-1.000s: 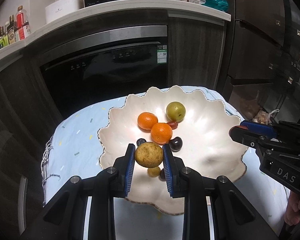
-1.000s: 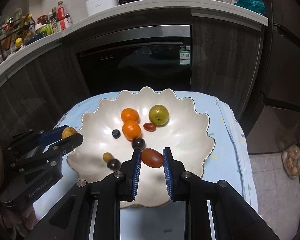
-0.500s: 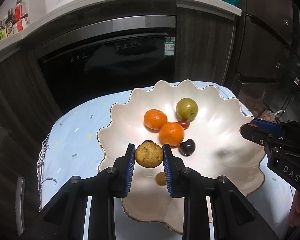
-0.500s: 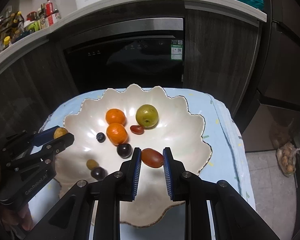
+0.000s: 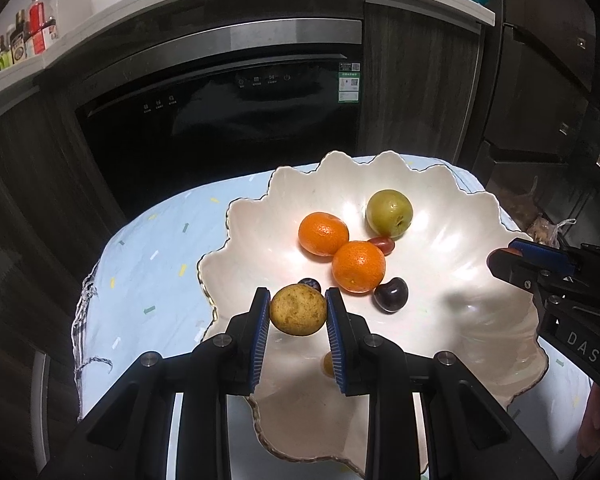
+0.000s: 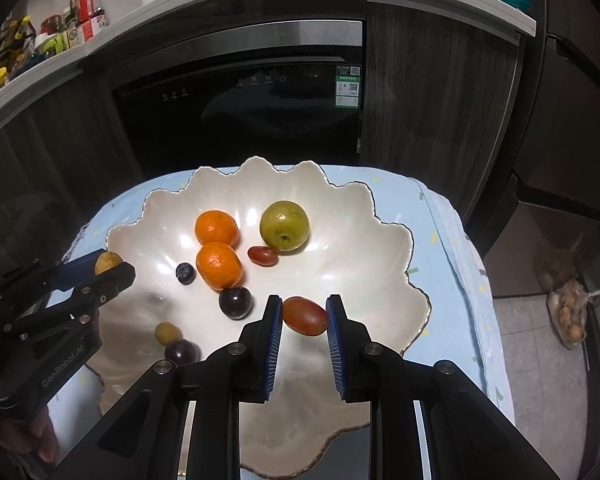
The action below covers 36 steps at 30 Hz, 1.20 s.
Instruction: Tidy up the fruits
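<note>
The yellow-brown fruit is clamped in the left tool above the scalloped plate's near-left rim, while the red oval fruit, long axis crosswise, is clamped in the right tool above its near-right part.

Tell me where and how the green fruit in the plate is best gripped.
Grip the green fruit across its widest middle, coming from above with the fingers to its left and right. It is round and sits with its dimple facing the camera, so only the middle gives flat contact. On its lower left a small red fruit lies very close; keep a finger clear of it.
</note>
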{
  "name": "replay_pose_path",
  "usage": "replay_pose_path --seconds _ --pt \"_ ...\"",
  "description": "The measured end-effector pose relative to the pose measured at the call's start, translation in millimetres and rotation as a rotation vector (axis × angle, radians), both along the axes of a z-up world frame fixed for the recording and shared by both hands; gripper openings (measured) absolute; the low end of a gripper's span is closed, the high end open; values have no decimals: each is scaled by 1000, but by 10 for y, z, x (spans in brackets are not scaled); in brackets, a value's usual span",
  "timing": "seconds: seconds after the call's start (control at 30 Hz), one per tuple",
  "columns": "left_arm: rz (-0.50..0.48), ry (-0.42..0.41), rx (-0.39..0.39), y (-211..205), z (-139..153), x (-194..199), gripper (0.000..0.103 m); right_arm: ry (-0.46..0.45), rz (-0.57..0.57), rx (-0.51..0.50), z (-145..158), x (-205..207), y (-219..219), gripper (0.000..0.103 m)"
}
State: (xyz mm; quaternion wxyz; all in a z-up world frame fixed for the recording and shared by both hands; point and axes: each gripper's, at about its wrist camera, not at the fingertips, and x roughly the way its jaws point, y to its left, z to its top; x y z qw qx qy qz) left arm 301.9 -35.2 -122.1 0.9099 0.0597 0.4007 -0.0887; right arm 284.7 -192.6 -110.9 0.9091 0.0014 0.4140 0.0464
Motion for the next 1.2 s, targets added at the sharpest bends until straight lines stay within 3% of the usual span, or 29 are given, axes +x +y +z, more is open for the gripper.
replay_pose_path --seconds 0.1,0.23,0.4,0.57,0.77,1.03,1.1,1.2 --pt "-3 4 4 -7 -3 -6 29 -2 2 2 3 2 3 24" --pt "0 2 10 -3 12 -17 42 7 2 -3 1 -5 6 25" --pt "11 -14 19 11 68 -62 55 -5 -10 -6 32 -39 -5 46" --pt "34 -26 17 46 161 -108 72 -21 -22 -15 107 -90 -5 54" --pt "56 -54 28 83 299 -208 84 -43 -43 -32 219 -172 -7 64" --pt "70 -92 35 122 477 -391 88 -71 -53 -47 380 -337 15 65" --pt "72 -102 37 135 528 -448 89 -84 -63 -52 440 -408 8 72" --pt "71 -113 42 149 586 -516 91 -96 -65 -56 498 -484 9 72"
